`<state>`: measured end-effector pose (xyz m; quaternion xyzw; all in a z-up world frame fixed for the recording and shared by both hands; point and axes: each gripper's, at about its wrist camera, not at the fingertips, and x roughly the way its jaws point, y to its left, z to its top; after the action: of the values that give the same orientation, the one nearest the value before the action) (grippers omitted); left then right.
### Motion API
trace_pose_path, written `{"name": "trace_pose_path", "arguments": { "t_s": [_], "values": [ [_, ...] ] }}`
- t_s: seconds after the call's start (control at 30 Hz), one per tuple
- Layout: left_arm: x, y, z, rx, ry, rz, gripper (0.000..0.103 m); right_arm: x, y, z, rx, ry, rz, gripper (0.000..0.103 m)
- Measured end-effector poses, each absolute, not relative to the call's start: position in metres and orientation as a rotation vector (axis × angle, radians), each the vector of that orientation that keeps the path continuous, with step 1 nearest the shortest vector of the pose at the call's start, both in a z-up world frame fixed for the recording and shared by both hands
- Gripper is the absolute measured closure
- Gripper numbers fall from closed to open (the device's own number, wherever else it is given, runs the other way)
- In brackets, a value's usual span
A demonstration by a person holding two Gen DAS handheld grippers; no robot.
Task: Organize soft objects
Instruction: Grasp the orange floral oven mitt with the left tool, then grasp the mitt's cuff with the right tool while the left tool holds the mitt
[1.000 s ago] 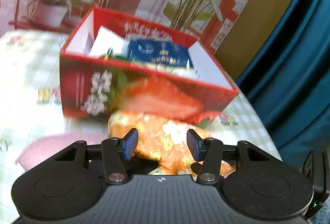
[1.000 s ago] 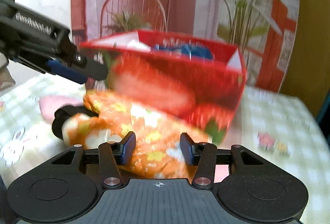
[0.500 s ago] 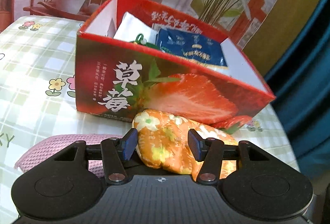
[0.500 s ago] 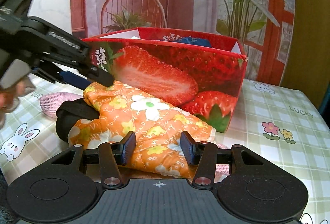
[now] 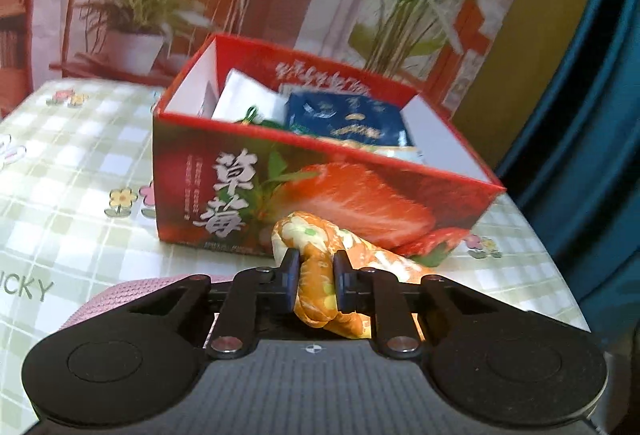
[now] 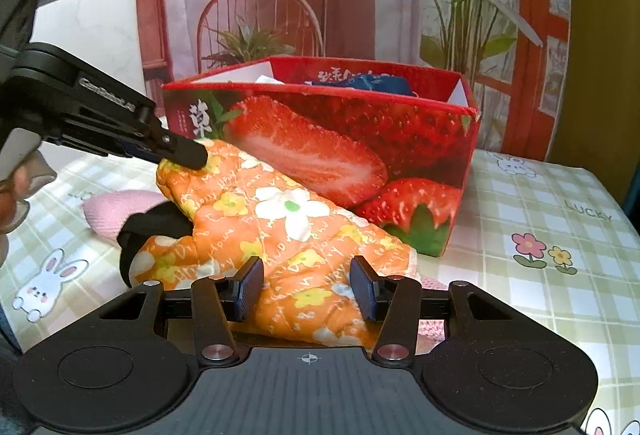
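Observation:
An orange flowered oven mitt [image 6: 280, 219] lies on the table in front of a red strawberry box [image 6: 360, 139]. My left gripper [image 5: 316, 275] is shut on the mitt's upper end [image 5: 316, 255] and lifts it a little; it also shows in the right wrist view [image 6: 188, 155]. My right gripper [image 6: 306, 287] is open, its fingers either side of the mitt's lower end. A pink knitted piece [image 6: 120, 207] and a black piece [image 6: 148, 231] lie under the mitt. The box [image 5: 320, 171] holds a blue packet [image 5: 352, 119] and a white item [image 5: 248, 103].
The table has a green checked cloth [image 6: 540, 235] with flower and rabbit prints. A backdrop with a printed chair and plants [image 6: 260, 27] stands behind the box. A dark blue curtain [image 5: 592, 115] hangs at the right of the table edge.
My left gripper has closed on the mitt's upper end and raised it. My right gripper has stayed open around the lower end.

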<state>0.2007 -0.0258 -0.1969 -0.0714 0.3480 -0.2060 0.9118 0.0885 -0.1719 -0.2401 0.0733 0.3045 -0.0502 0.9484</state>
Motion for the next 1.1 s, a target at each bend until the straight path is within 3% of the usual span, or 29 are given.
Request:
{"name": "trace_pose_path", "arguments": {
  "t_s": [0.63,0.7,0.77,1.03,1.1],
  "values": [
    [0.192,-0.001,-0.239,-0.244,0.850,-0.362,0.084,0.087,-0.171,-0.238,0.165,0.635,-0.088,0.055],
    [0.192,0.000,-0.241,-0.245,0.852,-0.360,0.084,0.086,-0.175,-0.234,0.174,0.621,-0.112,0.052],
    [0.191,0.001,-0.242,-0.244,0.851,-0.359,0.084,0.085,-0.182,-0.230,0.189,0.602,-0.152,0.039],
    [0.192,0.000,-0.242,-0.243,0.849,-0.361,0.083,0.082,-0.200,-0.243,0.300,0.656,-0.192,0.039],
    [0.193,0.001,-0.241,-0.256,0.846,-0.364,0.079,0.083,-0.197,-0.246,0.296,0.663,-0.178,0.039]
  ]
}}
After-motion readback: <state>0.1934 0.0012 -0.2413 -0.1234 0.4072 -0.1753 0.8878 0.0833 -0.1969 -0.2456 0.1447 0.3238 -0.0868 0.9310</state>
